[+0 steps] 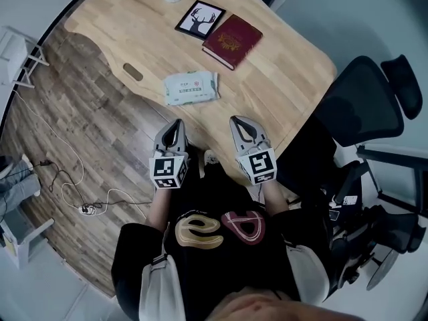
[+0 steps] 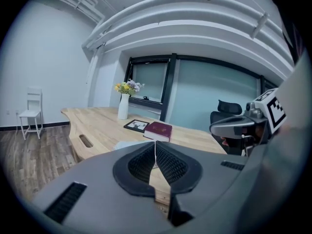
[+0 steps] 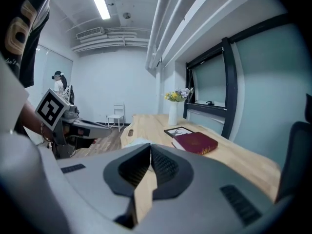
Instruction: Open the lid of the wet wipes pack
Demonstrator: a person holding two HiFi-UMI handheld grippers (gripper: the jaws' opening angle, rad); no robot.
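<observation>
A pale green wet wipes pack (image 1: 191,88) lies flat on the wooden table (image 1: 287,65), its lid down. Both grippers hover side by side just off the table's near edge, short of the pack. My left gripper (image 1: 175,127) has its jaws closed together with nothing between them. My right gripper (image 1: 241,124) is likewise shut and empty. In the left gripper view only a sliver of the pack (image 2: 127,143) shows above the gripper (image 2: 155,145); the right gripper view shows a pale edge of the pack (image 3: 138,141) over the gripper (image 3: 150,147).
A dark red book (image 1: 232,40) and a framed deer picture (image 1: 200,19) lie beyond the pack, and a white vase with flowers (image 2: 123,105) stands further back. A black office chair (image 1: 364,102) stands at the right. Cables (image 1: 80,199) trail on the floor at left.
</observation>
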